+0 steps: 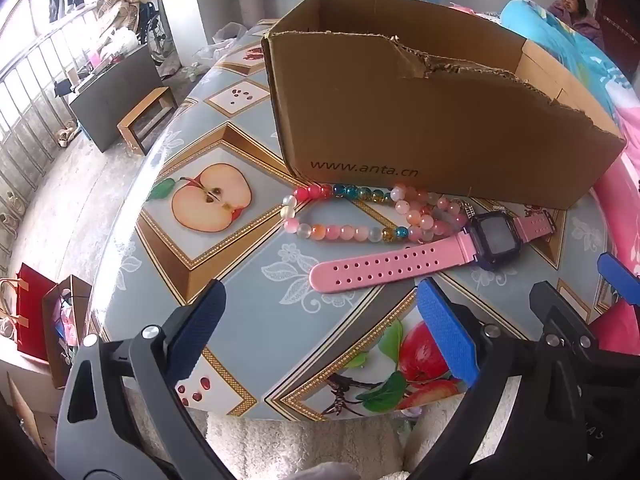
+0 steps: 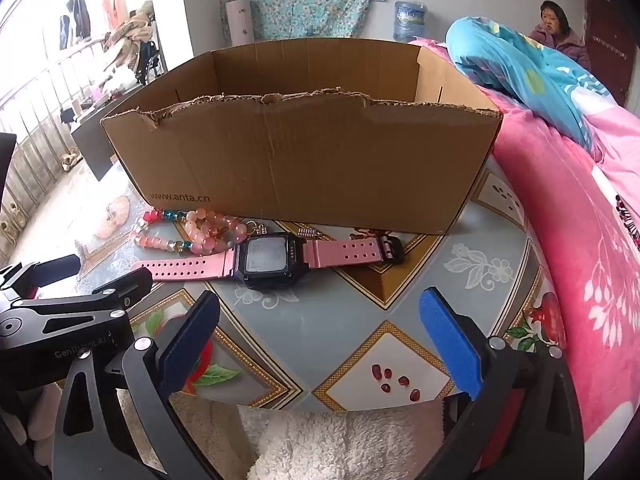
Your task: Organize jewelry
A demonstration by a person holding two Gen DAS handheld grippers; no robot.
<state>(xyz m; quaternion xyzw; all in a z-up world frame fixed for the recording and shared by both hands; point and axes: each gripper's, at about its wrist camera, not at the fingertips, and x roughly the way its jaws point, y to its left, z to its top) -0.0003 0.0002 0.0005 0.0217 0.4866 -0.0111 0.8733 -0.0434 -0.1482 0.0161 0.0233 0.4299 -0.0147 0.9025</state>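
Fruit-print table (image 2: 472,280): both grippers, left (image 1: 320,328) and right (image 2: 320,332), spread empty; pinch pink watch (image 2: 268,260) strap before cardboard box (image 2: 304,168).

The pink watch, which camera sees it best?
The right wrist view: the pink watch lies whole, screen facing the camera. In the left wrist view it sits off to the side, screen angled away.

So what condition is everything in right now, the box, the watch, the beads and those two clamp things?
Cardboard box: upright, open-topped, near rim torn.
Pink watch: unbuckled, lying flat on the table in front of the box.
Bead bracelets: heaped on the table against the box, touching the watch.
Left gripper: open, empty, short of the watch.
Right gripper: open, empty, short of the watch.
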